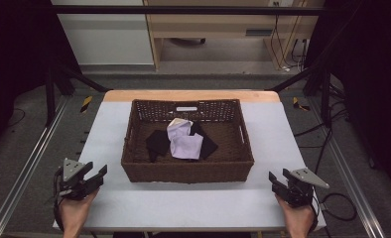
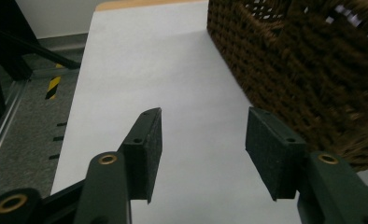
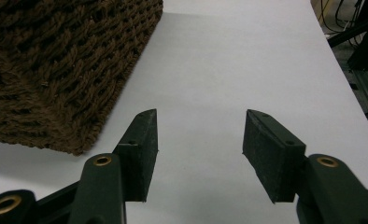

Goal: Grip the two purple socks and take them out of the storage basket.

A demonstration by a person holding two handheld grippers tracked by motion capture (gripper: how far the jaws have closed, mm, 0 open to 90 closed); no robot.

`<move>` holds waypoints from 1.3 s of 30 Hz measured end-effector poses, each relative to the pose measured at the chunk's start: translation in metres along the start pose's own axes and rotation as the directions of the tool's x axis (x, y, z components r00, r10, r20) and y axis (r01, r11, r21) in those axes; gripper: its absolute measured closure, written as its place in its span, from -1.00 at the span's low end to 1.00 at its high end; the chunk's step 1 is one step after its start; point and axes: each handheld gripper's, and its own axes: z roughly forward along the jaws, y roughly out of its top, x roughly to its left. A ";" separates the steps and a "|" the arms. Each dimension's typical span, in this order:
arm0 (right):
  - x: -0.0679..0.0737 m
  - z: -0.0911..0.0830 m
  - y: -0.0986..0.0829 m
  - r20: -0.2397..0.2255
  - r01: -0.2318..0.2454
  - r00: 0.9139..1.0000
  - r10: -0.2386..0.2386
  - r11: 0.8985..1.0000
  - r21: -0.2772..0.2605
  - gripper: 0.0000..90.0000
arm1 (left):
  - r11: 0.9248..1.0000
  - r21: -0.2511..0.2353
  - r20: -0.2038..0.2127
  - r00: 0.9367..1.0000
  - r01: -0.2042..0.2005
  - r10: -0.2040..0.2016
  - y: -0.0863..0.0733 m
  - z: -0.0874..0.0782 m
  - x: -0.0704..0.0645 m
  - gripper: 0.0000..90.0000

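A brown wicker basket [image 1: 134, 171] stands in the middle of the white table [image 1: 193, 203]. Inside it lie a pale lilac cloth [image 1: 184, 144] and black cloths [image 1: 159, 143] under and beside it. My left gripper [image 1: 98, 174] rests at the table's near left corner, open and empty, left of the basket. In the left gripper view the jaws [image 2: 203, 140] stand wide apart over bare table, with the basket wall [image 2: 303, 70] to the right. My right gripper [image 1: 275, 181] sits at the near right corner, open and empty [image 3: 198, 140], with the basket's corner [image 3: 56, 70] to its left.
The table's wooden far edge [image 1: 191, 95] lies behind the basket. Black frame bars [image 1: 72, 74] and cables [image 1: 332, 124] flank the table on the floor. A wooden desk [image 1: 223, 29] stands farther back.
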 end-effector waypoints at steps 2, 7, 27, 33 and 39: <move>0.000 0.001 0.001 -0.007 0.005 1.000 -0.005 1.000 -0.003 0.01 | 1.000 -0.007 0.013 1.000 0.005 -0.005 0.002 -0.002 -0.001 0.05; 0.000 0.000 0.001 -0.016 0.002 1.000 -0.002 1.000 -0.002 0.01 | 1.000 -0.019 0.037 0.999 -0.005 0.006 0.008 -0.004 -0.006 0.10; 0.002 0.000 0.002 -0.042 0.001 0.999 -0.002 1.000 -0.021 -0.18 | 0.996 -0.089 0.062 0.998 -0.001 0.006 0.033 -0.018 -0.014 -0.18; 0.005 0.001 0.003 -0.050 0.011 0.999 -0.012 1.000 -0.027 -0.27 | 0.996 -0.087 0.066 0.998 -0.017 0.022 0.042 -0.020 -0.018 -0.33; 0.007 0.000 0.004 -0.050 0.018 0.999 -0.020 0.999 -0.035 -0.27 | 0.994 -0.094 0.059 0.997 -0.050 0.056 0.052 -0.017 -0.027 -0.37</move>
